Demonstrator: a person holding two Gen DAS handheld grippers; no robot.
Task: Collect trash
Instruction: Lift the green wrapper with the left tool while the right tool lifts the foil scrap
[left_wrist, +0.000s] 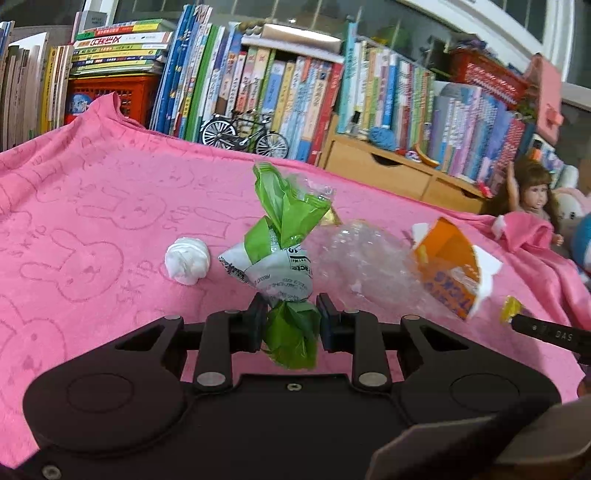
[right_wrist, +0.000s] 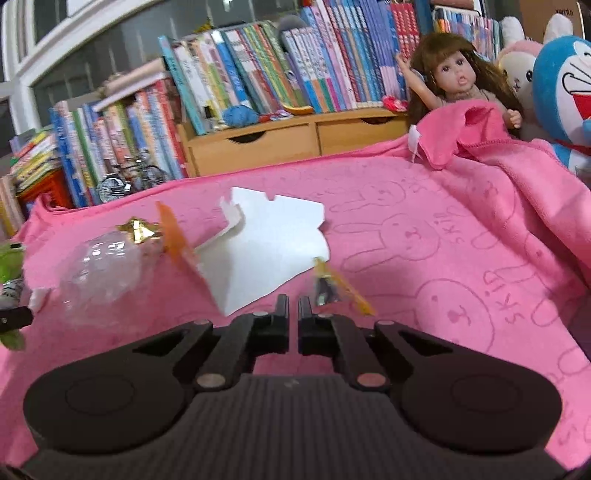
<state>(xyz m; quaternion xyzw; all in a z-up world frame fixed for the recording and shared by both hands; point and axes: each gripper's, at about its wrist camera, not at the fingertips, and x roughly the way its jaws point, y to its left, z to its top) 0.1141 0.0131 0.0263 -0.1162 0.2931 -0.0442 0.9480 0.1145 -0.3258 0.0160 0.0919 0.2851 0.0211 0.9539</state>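
- Six pieces of trash are counted on the pink towel: one green-and-white wrapper, one white paper ball, one clear plastic wrap, one orange carton, one gold foil, one yellow candy wrapper.
- The left gripper is clenched on the green-and-white wrapper at lower centre.
- The right gripper is closed with nothing between the jaws; the yellow candy wrapper lies just right of its tips.
- One doll and one model bicycle stand behind.

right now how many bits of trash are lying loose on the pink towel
4, maybe more hidden: white tissue ball at left, clear plastic wrap mid, orange carton right, gold foil behind the wrap.
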